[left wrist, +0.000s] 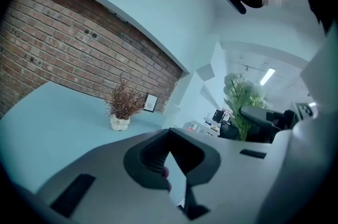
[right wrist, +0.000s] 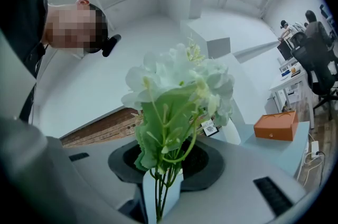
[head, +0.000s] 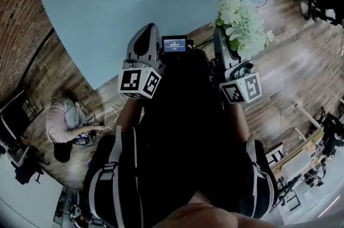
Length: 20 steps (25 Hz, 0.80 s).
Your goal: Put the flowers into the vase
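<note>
Our left tool [head: 144,38] and right tool [head: 219,41] have smooth grey shells with dark recesses. Each carries a white cube [head: 140,82] printed with black square markers. A small dark-framed screen [head: 174,44] glows blue on our rig. We wear black clothing with pale stripes [head: 115,165].

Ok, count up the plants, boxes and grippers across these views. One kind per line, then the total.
Plants: 2 (bunch of white flowers with green stems; dried reddish-brown plant in a small white pot)
Boxes: 1 (orange rectangular box)
Grippers: 2 (left gripper; right gripper)
Total: 5
</note>
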Motion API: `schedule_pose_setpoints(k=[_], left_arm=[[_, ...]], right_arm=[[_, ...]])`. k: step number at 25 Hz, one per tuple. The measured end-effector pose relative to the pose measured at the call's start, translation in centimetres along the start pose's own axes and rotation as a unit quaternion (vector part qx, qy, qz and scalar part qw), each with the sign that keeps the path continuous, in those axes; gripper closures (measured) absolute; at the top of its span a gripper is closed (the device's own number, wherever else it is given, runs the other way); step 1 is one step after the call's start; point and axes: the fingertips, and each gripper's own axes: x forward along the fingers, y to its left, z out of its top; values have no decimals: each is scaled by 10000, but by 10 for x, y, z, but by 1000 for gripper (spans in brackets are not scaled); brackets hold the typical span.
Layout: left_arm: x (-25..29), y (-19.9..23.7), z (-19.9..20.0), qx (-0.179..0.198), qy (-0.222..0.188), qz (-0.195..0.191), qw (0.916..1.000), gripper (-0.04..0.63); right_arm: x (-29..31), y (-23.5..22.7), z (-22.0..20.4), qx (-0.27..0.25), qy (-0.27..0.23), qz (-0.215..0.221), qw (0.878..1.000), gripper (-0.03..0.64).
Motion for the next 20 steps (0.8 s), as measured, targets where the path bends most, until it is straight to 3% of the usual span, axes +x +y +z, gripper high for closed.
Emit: schedule_pose_setpoints(k=[5, 12, 20], left_arm=[[36, -32, 4, -14, -152, 233, 9996, 572], [83, -85, -14, 21, -255, 868, 9959, 572], [156, -184, -21, 343, -293, 836, 9955, 572]], right_arm=[[11, -41, 13, 179, 36, 284, 9994, 480], [17, -111, 31, 482, 164, 923, 9944, 480], [0, -204, 68, 696, 270, 1173, 9903, 480]])
